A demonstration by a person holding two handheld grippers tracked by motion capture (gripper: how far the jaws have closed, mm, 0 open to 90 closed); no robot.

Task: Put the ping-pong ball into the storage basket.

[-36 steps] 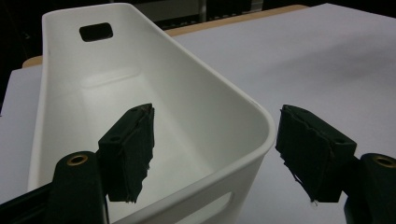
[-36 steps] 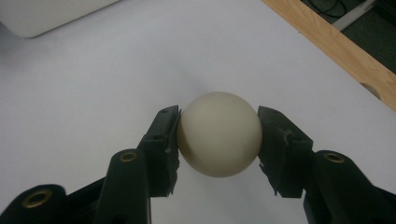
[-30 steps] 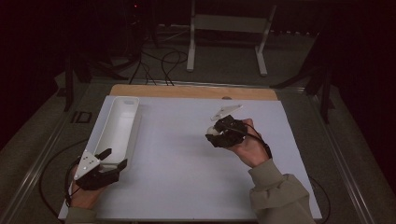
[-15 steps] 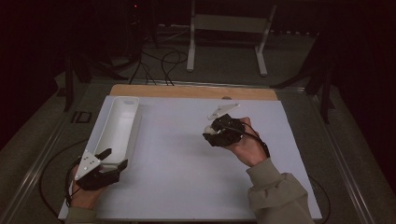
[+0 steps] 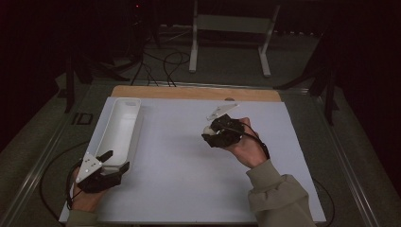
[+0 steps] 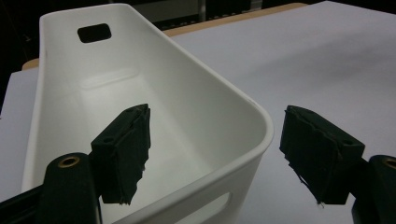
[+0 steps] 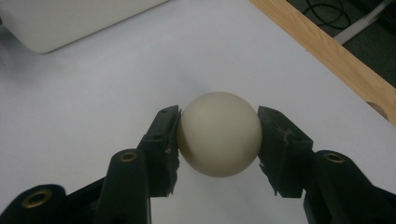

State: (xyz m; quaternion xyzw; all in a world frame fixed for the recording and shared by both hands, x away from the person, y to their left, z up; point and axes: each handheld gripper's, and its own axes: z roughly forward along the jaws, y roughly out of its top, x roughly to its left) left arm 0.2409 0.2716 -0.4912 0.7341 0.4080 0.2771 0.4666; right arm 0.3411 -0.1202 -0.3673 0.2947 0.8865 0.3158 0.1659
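My right gripper (image 7: 218, 135) clamps its jaws on the cream ball (image 7: 218, 134), lifted over the tabletop (image 5: 179, 156) for carrying. My left gripper (image 6: 212, 154) straddles the near right corner of the white bin (image 6: 140, 79), jaws apart, ready to steady it.

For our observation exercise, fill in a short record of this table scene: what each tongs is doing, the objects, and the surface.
Right tongs: shut on the cream-coloured smooth round ball, held above the sheet
Left tongs: open, jaws either side of the corner of the white oblong plastic bin, not pressing it
Bin contents: empty as far as seen
Bin place: left side of the white sheet
Surface: white sheet on a wooden table
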